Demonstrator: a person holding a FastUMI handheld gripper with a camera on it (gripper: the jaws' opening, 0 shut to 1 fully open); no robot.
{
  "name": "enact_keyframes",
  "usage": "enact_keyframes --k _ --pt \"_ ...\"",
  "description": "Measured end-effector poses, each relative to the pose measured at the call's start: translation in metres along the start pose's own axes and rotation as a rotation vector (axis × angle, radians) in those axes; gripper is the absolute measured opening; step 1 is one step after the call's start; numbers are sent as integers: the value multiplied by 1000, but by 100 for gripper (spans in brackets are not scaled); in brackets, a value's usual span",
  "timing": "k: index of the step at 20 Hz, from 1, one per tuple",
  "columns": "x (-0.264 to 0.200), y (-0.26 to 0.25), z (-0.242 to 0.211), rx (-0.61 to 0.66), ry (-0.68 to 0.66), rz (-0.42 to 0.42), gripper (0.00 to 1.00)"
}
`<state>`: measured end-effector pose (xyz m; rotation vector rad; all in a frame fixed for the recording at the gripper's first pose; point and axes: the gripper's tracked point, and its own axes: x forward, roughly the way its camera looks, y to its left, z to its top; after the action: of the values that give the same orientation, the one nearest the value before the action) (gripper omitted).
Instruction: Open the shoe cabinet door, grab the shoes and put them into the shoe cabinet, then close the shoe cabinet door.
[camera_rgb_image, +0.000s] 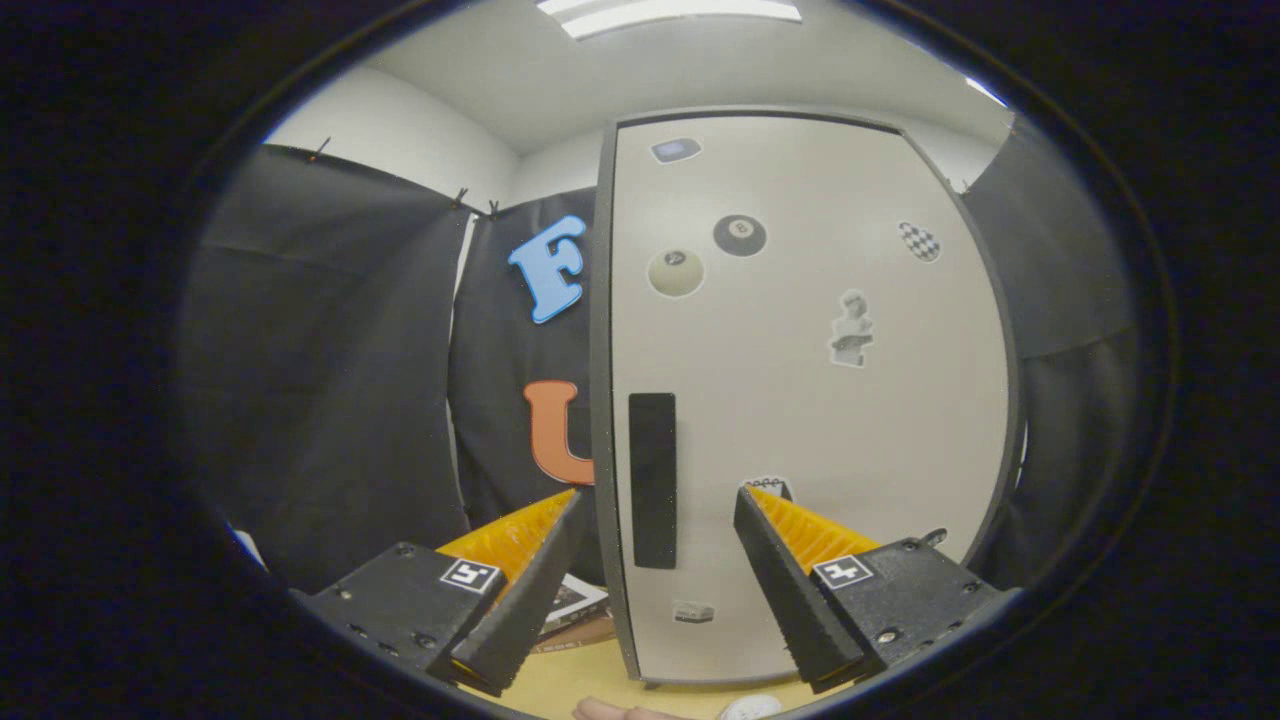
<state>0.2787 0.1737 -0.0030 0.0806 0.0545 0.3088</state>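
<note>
The shoe cabinet stands just ahead of me with its pale door (800, 400) shut, framed by a dark edge. A black vertical handle (652, 480) runs along the door's left side. My gripper (658, 500) is open, its two fingers spread wide, and the handle lies between the fingertips, slightly beyond them. Nothing is held. Several stickers dot the door. A sliver of something white (750, 708) peeks out below the fingers; I cannot tell what it is.
Black cloth walls (330, 400) hang to the left and right of the cabinet. A wooden tabletop (590, 680) lies below, with a flat printed card (575, 605) left of the cabinet's base. Part of a hand (610, 711) shows at the bottom.
</note>
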Motion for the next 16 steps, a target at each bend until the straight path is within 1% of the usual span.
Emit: enact_keyframes --k 2,3,5,6,7,9,10,11,12,15,16 --pt "18 1 -1 -18 24 -24 99" --pt "26 -1 1 -24 29 -42 97" --pt "39 2 2 2 44 -48 92" --pt "43 0 0 35 53 -60 83" --pt "47 0 -3 60 72 -65 77" --pt "54 -11 -13 73 117 -107 65" --pt "57 -8 -13 83 120 -88 52" --pt "60 -7 -12 76 127 -76 52" --pt "60 -8 -11 63 124 -77 43" --pt "60 -12 -13 -3 129 -117 39" --pt "58 -13 -14 -14 125 -110 33"
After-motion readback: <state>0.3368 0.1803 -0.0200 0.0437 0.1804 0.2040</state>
